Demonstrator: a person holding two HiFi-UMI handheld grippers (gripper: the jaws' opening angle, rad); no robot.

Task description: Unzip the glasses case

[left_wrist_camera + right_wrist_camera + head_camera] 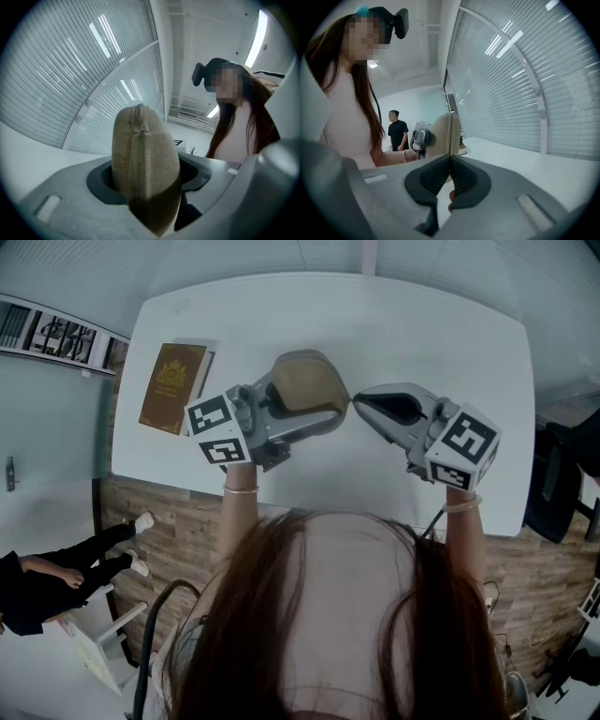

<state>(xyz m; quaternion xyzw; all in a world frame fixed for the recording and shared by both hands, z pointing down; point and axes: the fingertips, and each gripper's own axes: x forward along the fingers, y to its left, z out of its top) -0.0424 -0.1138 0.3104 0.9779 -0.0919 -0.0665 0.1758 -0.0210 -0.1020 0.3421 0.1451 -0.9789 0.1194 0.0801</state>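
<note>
Head view, left tongs [322, 412] clamp glasses case [305, 382], right tongs [358, 402] closed touching it

White surface [450, 352] across the upper middle of the head view. Toward its left end, flat and slightly tilted, a brown book [173, 387] with a gold emblem on the cover. Below the surface, wood-plank floor [178, 521]. Lower left, a seated person in black [47, 587], legs stretched out, white shoes [142, 521]. Right edge, a black chair [553, 484]. In the right gripper view, window blinds [520, 89] at the right, and left of centre a standing person in black [397, 131].
</note>
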